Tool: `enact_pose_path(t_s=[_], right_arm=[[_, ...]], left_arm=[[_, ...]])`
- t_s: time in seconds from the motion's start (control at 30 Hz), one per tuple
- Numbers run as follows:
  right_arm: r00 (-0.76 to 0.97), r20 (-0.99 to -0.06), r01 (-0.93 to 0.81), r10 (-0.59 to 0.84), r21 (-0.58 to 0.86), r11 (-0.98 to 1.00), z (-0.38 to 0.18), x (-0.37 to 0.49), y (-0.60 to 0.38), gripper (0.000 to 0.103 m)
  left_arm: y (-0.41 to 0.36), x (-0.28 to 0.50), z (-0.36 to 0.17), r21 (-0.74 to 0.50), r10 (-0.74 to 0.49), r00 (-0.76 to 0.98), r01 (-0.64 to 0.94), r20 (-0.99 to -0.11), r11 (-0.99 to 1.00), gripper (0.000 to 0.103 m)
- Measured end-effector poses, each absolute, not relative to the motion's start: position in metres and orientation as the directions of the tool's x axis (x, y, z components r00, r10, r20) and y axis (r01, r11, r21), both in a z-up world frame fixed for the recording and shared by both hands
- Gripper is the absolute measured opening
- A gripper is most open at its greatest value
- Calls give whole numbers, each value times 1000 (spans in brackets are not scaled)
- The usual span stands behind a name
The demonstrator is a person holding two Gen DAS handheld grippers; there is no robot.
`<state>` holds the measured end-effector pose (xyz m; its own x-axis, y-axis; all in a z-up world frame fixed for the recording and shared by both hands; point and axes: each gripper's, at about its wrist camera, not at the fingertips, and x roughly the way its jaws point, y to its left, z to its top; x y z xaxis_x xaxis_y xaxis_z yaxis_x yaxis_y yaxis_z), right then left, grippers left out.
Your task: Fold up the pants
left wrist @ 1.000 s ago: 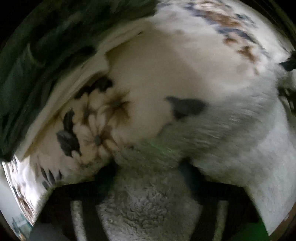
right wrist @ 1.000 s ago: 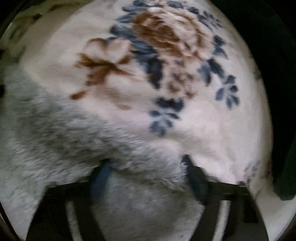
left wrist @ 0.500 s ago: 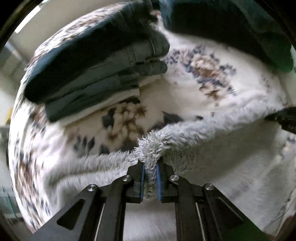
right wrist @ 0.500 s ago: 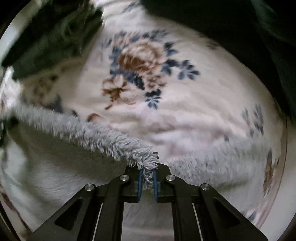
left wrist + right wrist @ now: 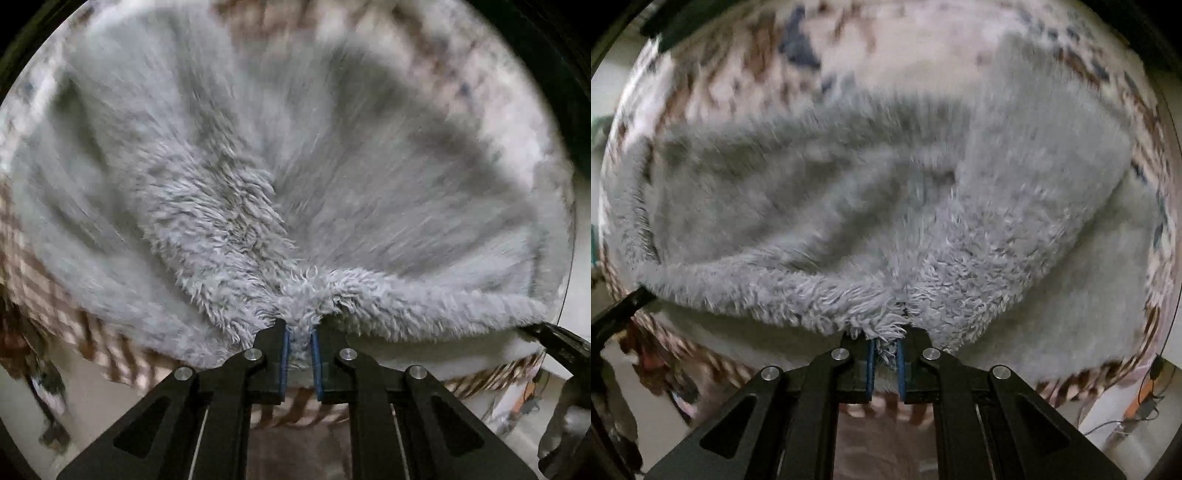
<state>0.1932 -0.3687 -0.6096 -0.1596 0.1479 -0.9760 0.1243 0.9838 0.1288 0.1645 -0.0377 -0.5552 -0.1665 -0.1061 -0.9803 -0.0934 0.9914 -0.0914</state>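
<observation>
Grey fluffy pants (image 5: 258,177), bunched, hem edge lifted

We see the pants (image 5: 295,177) as pale grey all over, a shaggy fleece with no print, shading darker grey in the folds; the right view (image 5: 849,206) shows the same plain grey. Beneath them the blanket (image 5: 738,62) is cream white with a blurred floral pattern in brown and dark blue, and its border (image 5: 40,280) shows brown and cream stripes. Our left gripper (image 5: 299,354) is black with blue pads on its fingers (image 5: 283,358), and the right gripper (image 5: 885,363) matches it, black with blue.
</observation>
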Motion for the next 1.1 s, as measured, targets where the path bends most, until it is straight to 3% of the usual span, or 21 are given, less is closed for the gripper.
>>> enact_pose_path(t_s=[0.07, 0.13, 0.17, 0.2, 0.27, 0.3, 0.33, 0.43, 0.53, 0.67, 0.77, 0.83, 0.87, 0.9, 0.93, 0.97, 1.1], right_arm=[[-218, -961, 132, 168, 142, 981, -629, 187, -365, 14], [-282, -940, 144, 190, 154, 977, -644, 189, -364, 28], [-287, -935, 145, 209, 173, 974, -644, 192, -364, 47], [-277, -933, 147, 229, 194, 970, -638, 194, -363, 76], [-246, -924, 159, 294, 261, 952, -621, 198, -364, 99], [-232, -918, 176, 322, 286, 942, -609, 199, -365, 99], [-224, -914, 190, 337, 298, 935, -603, 201, -367, 99], [-156, -915, 242, 373, 331, 912, -567, 206, -382, 99], [-78, -945, 299, 318, 283, 911, -541, 223, -403, 99], [-39, -976, 415, 214, 179, 892, -564, 266, -454, 99], [-50, -994, 456, 99, 65, 887, -596, 301, -496, 98], [-90, -991, 462, 99, 47, 886, -613, 315, -514, 92], [-98, -989, 466, 110, 52, 883, -620, 318, -517, 75], [-91, -991, 474, 96, 42, 879, -621, 315, -521, 40], [-81, -993, 485, 80, 31, 874, -620, 310, -526, 20], [-62, -994, 509, 87, 44, 860, -617, 302, -531, 9], [94, -989, 698, 117, 149, 700, -573, 226, -575, 9]], left_arm=[[-23, 163, -562, -120, -156, -180, -197, -971, 973, 12], [-7, 162, -547, -169, -226, -162, -304, -960, 937, 20], [-1, 159, -537, -190, -250, -155, -323, -956, 927, 22], [4, 155, -524, -201, -260, -158, -312, -953, 928, 29], [10, 146, -500, -184, -232, -156, -272, -960, 945, 51], [12, 138, -485, -148, -185, -150, -231, -971, 962, 81], [13, 134, -475, -118, -150, -145, -207, -978, 971, 95], [18, 124, -441, -33, -48, -102, -138, -994, 990, 95], [9, 143, -420, 51, 45, -43, -140, -998, 989, 95], [-40, 190, -436, 140, 140, -5, -93, -990, 986, 95], [-99, 241, -465, 92, 94, 26, -55, -995, 994, 95], [-134, 268, -472, 52, 53, 71, -18, -996, 998, 95], [-146, 274, -470, 53, 51, 90, 15, -995, 998, 95], [-164, 284, -472, 59, 53, 110, 47, -993, 997, 95], [-180, 290, -471, 56, 44, 135, 86, -990, 995, 95], [-203, 302, -482, 58, 43, 142, 105, -989, 993, 95], [-248, 312, -492, 26, 3, 132, 172, -991, 985, 95]])
